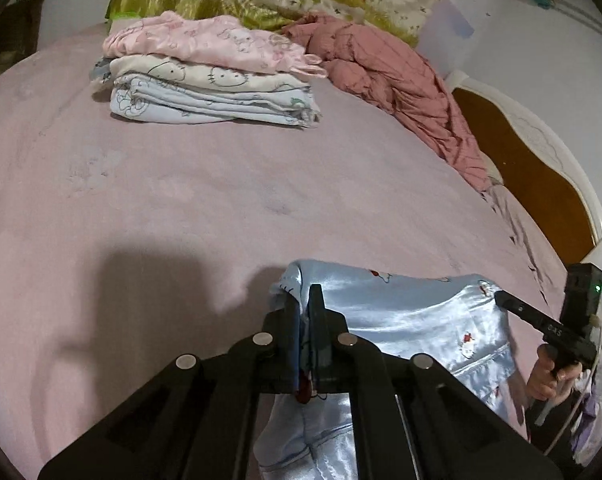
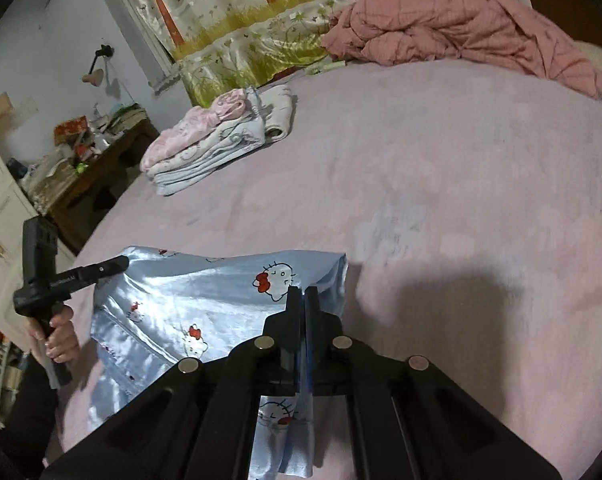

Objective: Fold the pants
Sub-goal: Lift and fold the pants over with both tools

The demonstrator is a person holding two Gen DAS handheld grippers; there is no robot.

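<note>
Light blue satin pants [image 1: 413,316] with a red-bow cat print hang stretched between my two grippers above the pink bed. My left gripper [image 1: 305,300] is shut on the pants' left end; cloth is pinched between its fingers and hangs below. It also shows in the right wrist view [image 2: 117,265] at the far end of the pants [image 2: 205,304]. My right gripper [image 2: 303,300] is shut on the other end. It shows at the right in the left wrist view [image 1: 501,298].
A stack of folded clothes [image 1: 209,76] lies at the back of the pink bedsheet [image 1: 181,208]. A crumpled pink quilt [image 1: 401,80] lies along the headboard [image 1: 541,176]. A cluttered wooden table [image 2: 97,160] stands beside the bed.
</note>
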